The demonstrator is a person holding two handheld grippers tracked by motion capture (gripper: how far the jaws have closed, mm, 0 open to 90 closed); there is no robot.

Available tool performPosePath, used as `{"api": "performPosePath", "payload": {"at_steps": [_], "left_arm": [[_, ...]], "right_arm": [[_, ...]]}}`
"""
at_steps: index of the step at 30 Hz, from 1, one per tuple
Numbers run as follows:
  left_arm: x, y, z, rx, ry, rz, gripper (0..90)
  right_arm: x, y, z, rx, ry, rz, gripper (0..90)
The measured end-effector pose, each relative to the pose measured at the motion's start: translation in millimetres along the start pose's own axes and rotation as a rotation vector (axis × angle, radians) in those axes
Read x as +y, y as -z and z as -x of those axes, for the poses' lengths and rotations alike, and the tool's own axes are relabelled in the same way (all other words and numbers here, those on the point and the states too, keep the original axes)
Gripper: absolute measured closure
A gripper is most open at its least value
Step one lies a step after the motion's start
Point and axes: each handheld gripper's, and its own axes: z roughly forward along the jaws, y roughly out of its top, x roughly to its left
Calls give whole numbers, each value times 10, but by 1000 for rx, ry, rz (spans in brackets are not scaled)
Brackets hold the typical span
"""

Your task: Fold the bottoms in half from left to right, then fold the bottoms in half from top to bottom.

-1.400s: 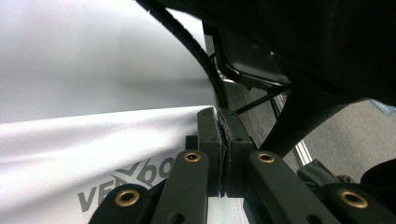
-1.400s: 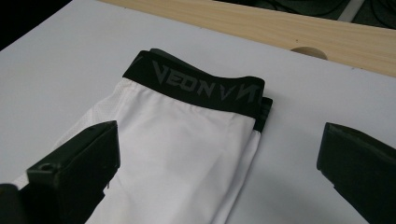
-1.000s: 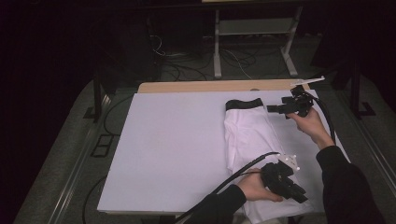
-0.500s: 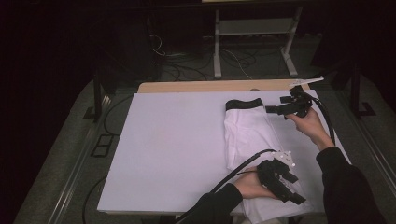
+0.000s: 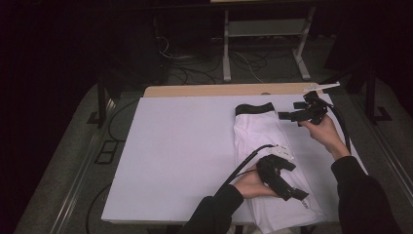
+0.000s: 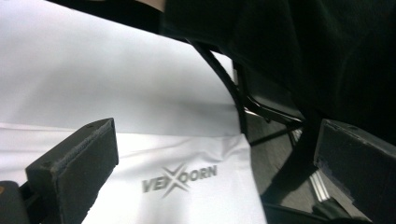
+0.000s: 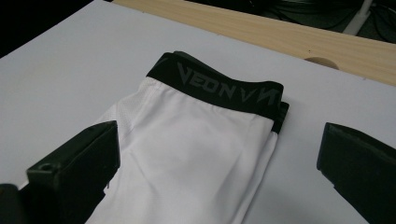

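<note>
1. The white compression shorts (image 5: 265, 161) lie folded lengthwise on the right half of the white surface (image 5: 180, 156), with the black waistband (image 5: 254, 108) at the far end and the leg hem at the near edge.
2. The cloth is smooth white, with a soft crease running down it.
3. The left gripper (image 5: 293, 193) hovers low over the near leg end, jaws spread wide, clasping nothing.
4. The right gripper (image 5: 286, 116) hangs just beside the waistband's right corner, jaws also wide apart and empty.
5. Against half a second ago, the left gripper has slid slightly toward the near hem; the right gripper and the shorts have barely shifted.
6. The left gripper view reads a grey logo (image 6: 180, 178) printed near the hem, with the garment's corner lying at the surface's edge; the high view gives this as a faint mark only.
7. The right gripper view reads grey lettering on the waistband (image 7: 219, 88), and shows the bare wooden strip (image 7: 280, 32) beyond the white sheet.
</note>
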Motion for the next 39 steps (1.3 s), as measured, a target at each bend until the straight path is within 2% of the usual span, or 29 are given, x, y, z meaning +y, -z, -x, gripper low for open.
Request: {"api": "performPosePath", "payload": {"at_steps": [4, 15, 21, 25, 32, 39], "left_arm": [[19, 154, -66, 54, -4, 22, 0], [0, 577, -316, 191, 48, 92, 0], [-61, 720, -435, 242, 87, 119, 0], [-81, 800, -512, 285, 93, 136, 0], [-143, 920, -730, 349, 144, 162, 0], [-196, 1034, -899, 385, 188, 182, 0]], "right_arm": [[-28, -4, 10, -2, -3, -2, 0], [-63, -7, 24, 0, -7, -11, 0], [-105, -34, 40, 5, -17, -17, 0], [-130, -53, 54, 4, -24, -17, 0], [-133, -76, 48, 12, -22, -14, 0], [-145, -84, 68, 11, -23, -20, 0]]}}
